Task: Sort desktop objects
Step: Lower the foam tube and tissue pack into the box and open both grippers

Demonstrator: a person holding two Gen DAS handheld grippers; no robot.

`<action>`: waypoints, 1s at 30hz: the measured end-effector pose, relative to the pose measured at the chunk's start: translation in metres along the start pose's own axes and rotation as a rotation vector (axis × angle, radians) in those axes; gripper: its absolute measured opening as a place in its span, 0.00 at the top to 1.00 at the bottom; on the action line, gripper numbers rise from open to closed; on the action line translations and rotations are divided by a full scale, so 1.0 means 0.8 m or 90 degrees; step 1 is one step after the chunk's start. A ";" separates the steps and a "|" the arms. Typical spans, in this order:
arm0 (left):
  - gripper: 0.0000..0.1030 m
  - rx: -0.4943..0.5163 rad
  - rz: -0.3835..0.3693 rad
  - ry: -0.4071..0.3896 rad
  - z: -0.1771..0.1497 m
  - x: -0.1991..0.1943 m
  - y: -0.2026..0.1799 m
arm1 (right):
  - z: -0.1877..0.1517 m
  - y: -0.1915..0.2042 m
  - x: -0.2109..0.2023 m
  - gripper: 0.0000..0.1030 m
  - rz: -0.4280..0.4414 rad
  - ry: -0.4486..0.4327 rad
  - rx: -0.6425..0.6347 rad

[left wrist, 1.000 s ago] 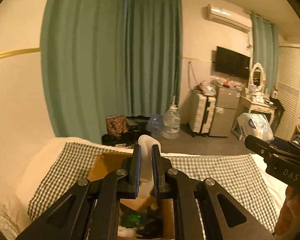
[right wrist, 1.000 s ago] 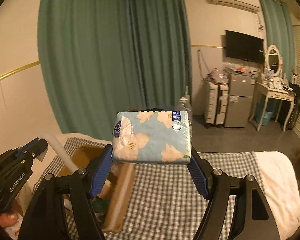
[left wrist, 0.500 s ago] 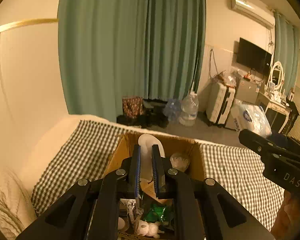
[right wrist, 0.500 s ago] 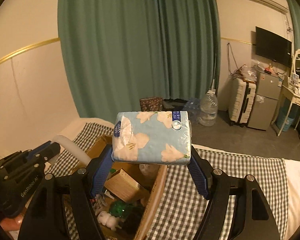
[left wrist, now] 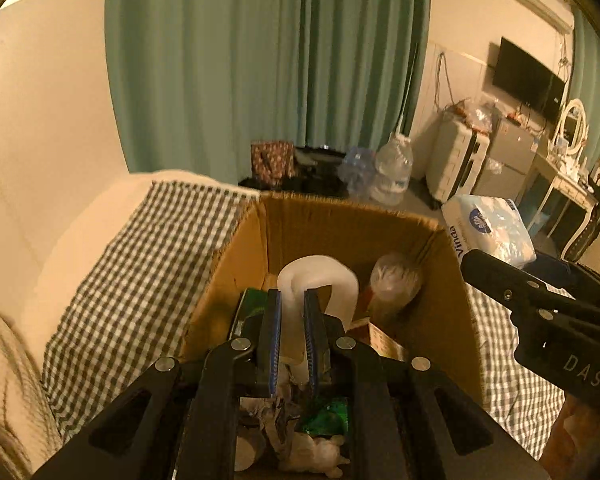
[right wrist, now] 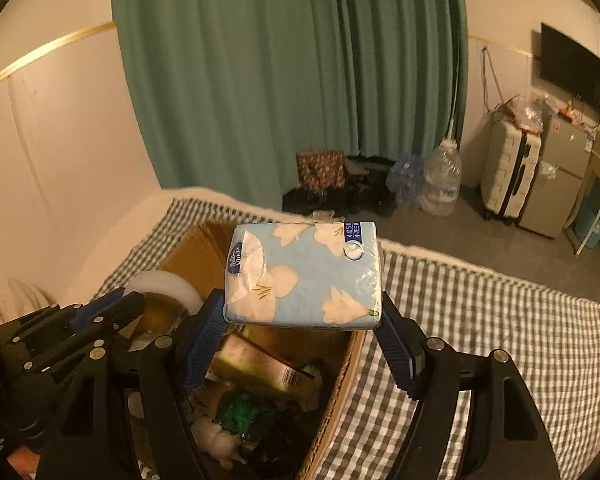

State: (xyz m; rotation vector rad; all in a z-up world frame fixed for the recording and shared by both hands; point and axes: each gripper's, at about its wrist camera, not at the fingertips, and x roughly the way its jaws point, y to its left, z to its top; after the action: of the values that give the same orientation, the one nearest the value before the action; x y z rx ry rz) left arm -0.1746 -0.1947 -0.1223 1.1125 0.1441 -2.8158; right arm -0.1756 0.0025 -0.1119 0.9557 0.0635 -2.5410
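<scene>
Tissue pack [right wrist: 304, 276] in right tongs [right wrist: 302, 320], box [right wrist: 340, 380] contents part hidden

Green curtains [right wrist: 292, 80] hang far beyond the fingers; a suitcase [right wrist: 508, 172], a fridge [right wrist: 556, 180] and a TV [right wrist: 572, 68] stand right, under warm light.

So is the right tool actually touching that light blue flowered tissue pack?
Touching. The right wrist view shows the light blue flowered tissue pack pinched between both blue pads of the right tool, above the cardboard box.

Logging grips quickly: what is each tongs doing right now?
Left tongs: shut on white curved piece.
Right tongs: shut on tissue pack.
</scene>
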 end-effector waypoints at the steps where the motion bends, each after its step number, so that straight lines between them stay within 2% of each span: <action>1: 0.90 0.001 0.001 0.009 -0.002 0.007 0.000 | -0.002 0.000 0.008 0.30 0.003 0.009 0.001; 7: 0.90 0.022 0.020 0.061 -0.012 0.042 -0.007 | -0.005 -0.015 0.062 0.30 0.009 0.078 -0.002; 10: 0.90 0.026 0.026 0.081 -0.018 0.056 -0.008 | -0.010 -0.017 0.077 0.30 0.004 0.093 -0.011; 18: 0.89 0.028 0.031 0.091 -0.019 0.067 -0.006 | -0.005 -0.004 0.082 0.30 -0.025 0.076 -0.055; 21: 0.88 0.029 0.034 0.090 -0.018 0.064 -0.007 | -0.003 0.000 0.084 0.30 -0.006 0.072 -0.053; 23: 0.85 0.027 0.033 0.091 -0.018 0.065 -0.004 | -0.003 0.007 0.089 0.30 -0.001 0.075 -0.056; 25: 0.69 0.023 0.034 0.091 -0.019 0.063 -0.004 | -0.004 0.014 0.094 0.30 -0.002 0.079 -0.067; 26: 0.66 0.018 0.037 0.090 -0.019 0.060 -0.003 | -0.004 0.016 0.095 0.29 0.001 0.082 -0.069; 28: 0.49 0.014 0.037 0.094 -0.019 0.058 -0.002 | -0.003 0.020 0.093 0.28 0.005 0.086 -0.078; 30: 0.45 0.014 0.038 0.091 -0.018 0.052 -0.002 | -0.001 0.024 0.088 0.20 0.000 0.080 -0.090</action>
State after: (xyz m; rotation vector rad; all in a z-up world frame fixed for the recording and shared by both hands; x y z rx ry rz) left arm -0.1951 -0.1936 -0.1608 1.2998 0.0900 -2.6920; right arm -0.2147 -0.0412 -0.1558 1.0575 0.2757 -2.4368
